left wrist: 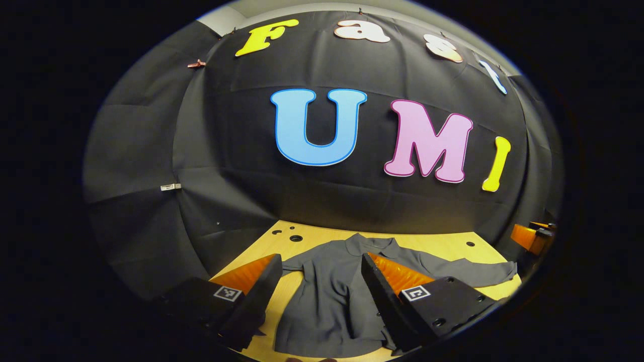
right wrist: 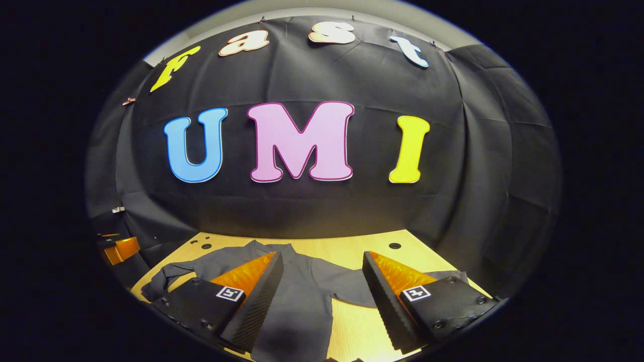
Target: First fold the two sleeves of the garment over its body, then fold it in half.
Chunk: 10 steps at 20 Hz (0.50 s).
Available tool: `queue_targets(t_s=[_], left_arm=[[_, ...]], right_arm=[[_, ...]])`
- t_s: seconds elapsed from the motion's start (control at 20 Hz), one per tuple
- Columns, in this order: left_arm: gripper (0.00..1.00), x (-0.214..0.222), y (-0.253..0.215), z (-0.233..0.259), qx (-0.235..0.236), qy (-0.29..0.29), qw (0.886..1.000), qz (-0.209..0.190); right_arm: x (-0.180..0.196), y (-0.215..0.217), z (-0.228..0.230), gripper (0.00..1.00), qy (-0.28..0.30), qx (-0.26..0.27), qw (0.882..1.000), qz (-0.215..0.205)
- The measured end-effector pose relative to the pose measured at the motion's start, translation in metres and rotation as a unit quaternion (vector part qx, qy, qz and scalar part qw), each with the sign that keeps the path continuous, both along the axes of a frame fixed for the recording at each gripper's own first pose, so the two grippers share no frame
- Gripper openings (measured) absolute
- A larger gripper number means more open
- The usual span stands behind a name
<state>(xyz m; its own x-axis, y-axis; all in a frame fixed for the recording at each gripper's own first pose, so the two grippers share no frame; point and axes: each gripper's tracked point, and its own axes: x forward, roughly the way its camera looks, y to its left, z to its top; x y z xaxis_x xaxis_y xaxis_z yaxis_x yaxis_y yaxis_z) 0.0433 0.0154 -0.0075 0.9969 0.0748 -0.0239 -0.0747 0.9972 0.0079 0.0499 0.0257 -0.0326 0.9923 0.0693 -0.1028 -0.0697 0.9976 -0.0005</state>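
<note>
The left gripper (left wrist: 319,274) hangs spread wide and empty, with the grey garment (left wrist: 332,296) flat on the wooden table (left wrist: 322,234) ahead between its fingers. The right gripper (right wrist: 322,274), likewise released, hovers over the garment's (right wrist: 297,296) body. Both sleeves lie outstretched, so I judge no fold is done yet.

Surface and booth wall

We are seeing a pale wooden surface (left wrist: 322,236) with small dark holes (left wrist: 296,238) lying under a black cloth wall (right wrist: 483,166) hanging behind it.
</note>
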Motion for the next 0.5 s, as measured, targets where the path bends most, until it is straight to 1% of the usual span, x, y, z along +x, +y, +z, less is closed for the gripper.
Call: queue_targets(t_s=[0.15,0.3,0.5], left_arm=[[0.99,0.003,-0.002,-0.002,0.003,0.001,1.0,0.002],[0.99,0.007,-0.005,-0.002,0.007,0.002,1.0,0.003],[0.99,0.009,-0.012,-0.006,0.012,0.0,1.0,0.002]], right_arm=[[0.007,-0.001,-0.004,0.98,0.005,-0.008,1.0,0.005],[0.015,-0.005,-0.021,0.98,0.035,-0.002,0.999,0.011],[0.03,-0.03,-0.033,0.98,0.044,-0.017,0.999,-0.008]])
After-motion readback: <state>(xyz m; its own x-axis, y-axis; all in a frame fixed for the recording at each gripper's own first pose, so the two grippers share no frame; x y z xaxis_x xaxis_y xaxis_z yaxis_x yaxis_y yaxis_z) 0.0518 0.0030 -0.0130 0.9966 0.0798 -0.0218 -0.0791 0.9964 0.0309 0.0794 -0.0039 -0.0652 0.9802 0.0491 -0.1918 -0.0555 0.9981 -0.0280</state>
